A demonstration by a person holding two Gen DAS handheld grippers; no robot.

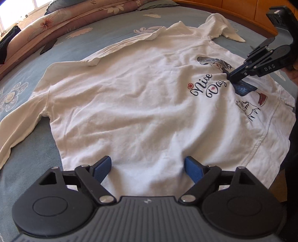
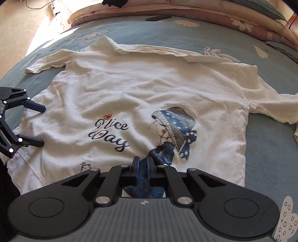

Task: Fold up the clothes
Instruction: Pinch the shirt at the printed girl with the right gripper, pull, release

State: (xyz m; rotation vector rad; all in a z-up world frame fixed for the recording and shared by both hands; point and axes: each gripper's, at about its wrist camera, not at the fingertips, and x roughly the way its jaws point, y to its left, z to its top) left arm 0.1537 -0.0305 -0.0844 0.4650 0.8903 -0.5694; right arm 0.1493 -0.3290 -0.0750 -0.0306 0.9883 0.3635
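Observation:
A white T-shirt (image 1: 130, 104) with a "Nice Day" print (image 2: 109, 134) and a picture of a girl in a blue hat lies spread face up on the bed, wrinkled. My left gripper (image 1: 149, 167) is open, its blue pads (image 1: 103, 168) resting on the shirt near one side edge with fabric between them. In the right wrist view the left gripper (image 2: 40, 125) stands open at the shirt's left side. My right gripper (image 2: 142, 164) is shut on a pinched fold of the shirt at the blue part of the picture. From the left wrist, the right gripper (image 1: 232, 76) shows beside the lettering.
The blue flowered bedspread (image 1: 22, 158) surrounds the shirt. A rolled pink flowered quilt (image 2: 223, 13) lies along the far side, with a dark phone (image 2: 158, 18) in front of it. A wooden bed frame (image 1: 232, 11) curves behind. The floor (image 2: 22, 28) shows at far left.

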